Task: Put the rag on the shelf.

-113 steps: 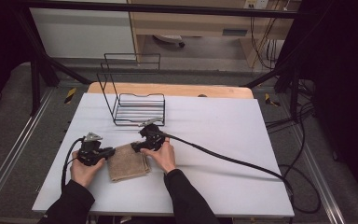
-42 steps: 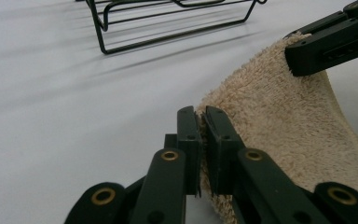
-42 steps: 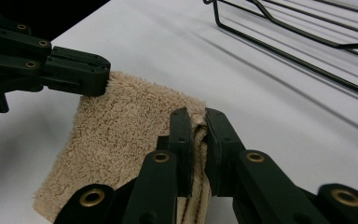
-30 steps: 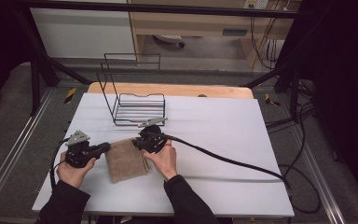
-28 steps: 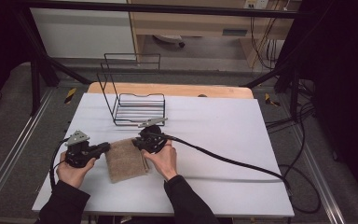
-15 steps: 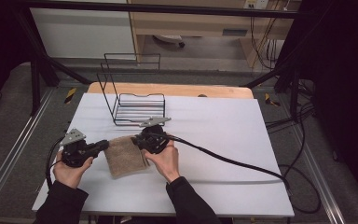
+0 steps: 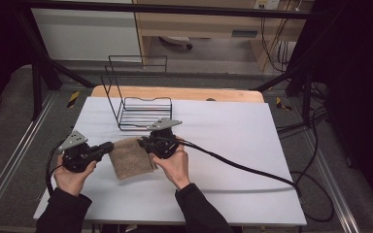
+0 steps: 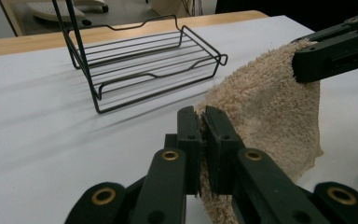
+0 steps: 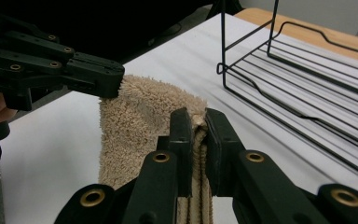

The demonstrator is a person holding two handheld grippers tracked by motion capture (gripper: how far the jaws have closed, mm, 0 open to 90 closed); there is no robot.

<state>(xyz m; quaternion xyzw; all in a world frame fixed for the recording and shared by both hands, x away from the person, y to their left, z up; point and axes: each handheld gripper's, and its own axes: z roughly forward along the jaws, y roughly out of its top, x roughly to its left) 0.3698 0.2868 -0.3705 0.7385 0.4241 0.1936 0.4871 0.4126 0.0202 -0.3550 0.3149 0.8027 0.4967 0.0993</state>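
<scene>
Pinching a fuzzy tan terry towel (image 7: 132, 158), left tool (image 7: 108, 147) and right tool (image 7: 142, 143) both clamped on its corners.

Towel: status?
Left gripper and right gripper each shut on a top corner of the towel. Towel hangs between them. Wire rack beyond, apart.

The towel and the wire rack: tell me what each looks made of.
Towel: looks like terry cloth, likely cotton, tan and matt; its fuzzy looped pile shows and it hangs limp between the grippers. Wire rack: seems to be thin metal rod with a black coating, slightly glossy; the bars are slender, bent and stand rigid. Whether painted or plastic-coated is unclear.
</scene>
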